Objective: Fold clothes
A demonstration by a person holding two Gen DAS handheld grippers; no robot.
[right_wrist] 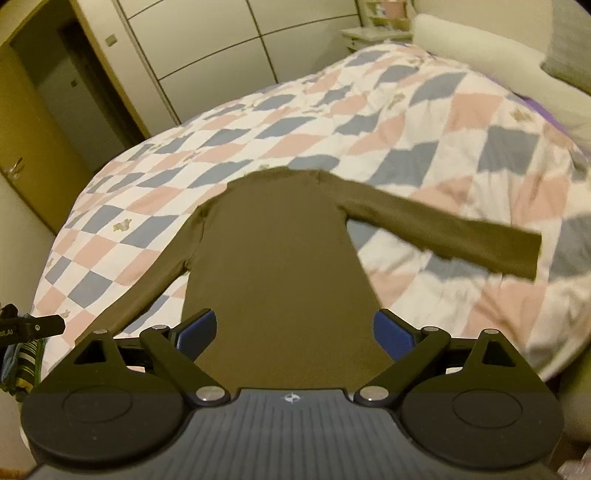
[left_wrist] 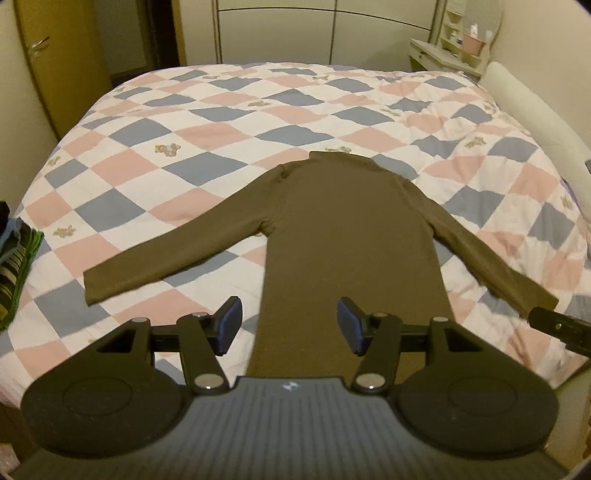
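An olive-brown long-sleeved shirt lies flat on the bed, collar away from me, both sleeves spread out to the sides. It also shows in the right wrist view. My left gripper is open and empty, hovering above the shirt's lower hem at its left side. My right gripper is open wide and empty above the lower part of the shirt's body. The tip of the right gripper shows at the right edge of the left wrist view, close to the right sleeve's cuff.
The bed has a pink, blue and white checkered quilt. A pile of striped and green clothes lies at the bed's left edge. A white headboard cushion runs along the right. Wardrobe doors stand behind the bed.
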